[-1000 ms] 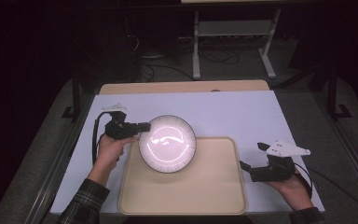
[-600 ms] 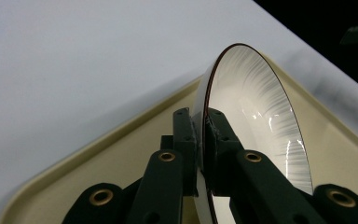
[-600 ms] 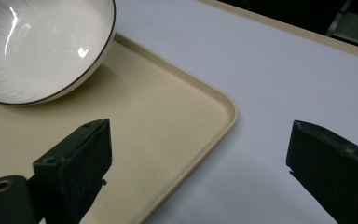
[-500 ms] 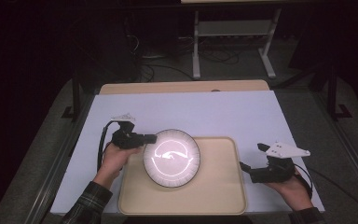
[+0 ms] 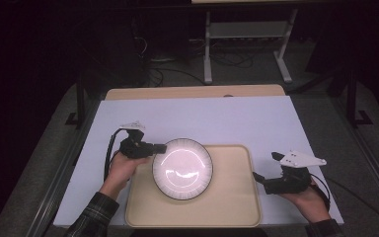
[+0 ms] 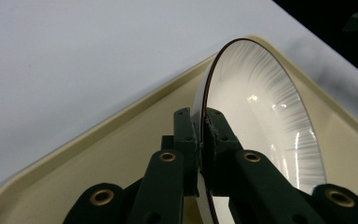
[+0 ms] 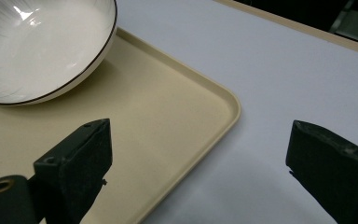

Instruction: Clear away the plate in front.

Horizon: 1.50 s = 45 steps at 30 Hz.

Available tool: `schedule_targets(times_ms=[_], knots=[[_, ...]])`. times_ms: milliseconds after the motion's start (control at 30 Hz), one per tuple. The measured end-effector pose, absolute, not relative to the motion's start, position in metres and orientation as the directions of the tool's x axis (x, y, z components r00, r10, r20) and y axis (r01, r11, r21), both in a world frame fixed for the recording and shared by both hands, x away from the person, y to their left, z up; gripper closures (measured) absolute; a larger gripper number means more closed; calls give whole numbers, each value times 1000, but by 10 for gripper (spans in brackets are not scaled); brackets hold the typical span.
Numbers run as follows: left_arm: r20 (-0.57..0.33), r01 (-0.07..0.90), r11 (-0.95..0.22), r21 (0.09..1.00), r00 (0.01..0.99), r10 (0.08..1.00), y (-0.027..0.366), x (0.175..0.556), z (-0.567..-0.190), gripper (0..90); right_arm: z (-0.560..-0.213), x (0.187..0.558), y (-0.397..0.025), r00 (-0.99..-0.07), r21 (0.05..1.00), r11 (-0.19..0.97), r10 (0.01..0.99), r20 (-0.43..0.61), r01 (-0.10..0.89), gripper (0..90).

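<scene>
White bowl pinched at the rim

White bowl [image 5: 182, 168] sits over the beige tray's [image 5: 227, 207] left part — left gripper [image 5: 161, 147] clamped on its rim. Right gripper [image 5: 258, 177] gapes wide, holding nothing, just beside the tray on the desk [image 5: 202, 118].

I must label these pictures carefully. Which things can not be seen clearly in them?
- Whether the plate rests on the tray or hangs above it: high view, glare.
- The plate's underside: left gripper view, the left gripper covers it.
- The right gripper: right gripper view, base cut off.
</scene>
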State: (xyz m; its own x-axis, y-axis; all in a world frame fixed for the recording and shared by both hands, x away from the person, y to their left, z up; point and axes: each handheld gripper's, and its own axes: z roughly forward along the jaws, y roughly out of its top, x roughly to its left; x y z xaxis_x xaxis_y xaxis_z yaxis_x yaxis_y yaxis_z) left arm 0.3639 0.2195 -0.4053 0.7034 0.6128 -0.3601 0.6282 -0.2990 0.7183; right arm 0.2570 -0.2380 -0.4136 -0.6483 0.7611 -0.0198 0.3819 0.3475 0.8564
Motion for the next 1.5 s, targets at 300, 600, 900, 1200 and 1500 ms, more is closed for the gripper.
schedule_targets(times_ms=[300,600,900,1200,1500], knots=[[-347,636,-328,698,701,623,219,367,-412,862,-415,257,-237,-649,853,352,760,-21,385,63],[-355,652,-332,681,691,630,221,371,-419,857,-416,257,-236,-655,849,364,755,-28,383,63],[-352,673,-365,644,684,639,221,374,-429,855,-416,257,-235,-657,846,369,754,-29,386,63],[-316,659,-406,634,699,642,219,374,-433,836,-417,257,-235,-659,846,369,752,-29,384,63],[-225,609,-475,636,735,640,216,373,-432,698,-417,257,-235,-661,847,368,750,-27,383,63]])
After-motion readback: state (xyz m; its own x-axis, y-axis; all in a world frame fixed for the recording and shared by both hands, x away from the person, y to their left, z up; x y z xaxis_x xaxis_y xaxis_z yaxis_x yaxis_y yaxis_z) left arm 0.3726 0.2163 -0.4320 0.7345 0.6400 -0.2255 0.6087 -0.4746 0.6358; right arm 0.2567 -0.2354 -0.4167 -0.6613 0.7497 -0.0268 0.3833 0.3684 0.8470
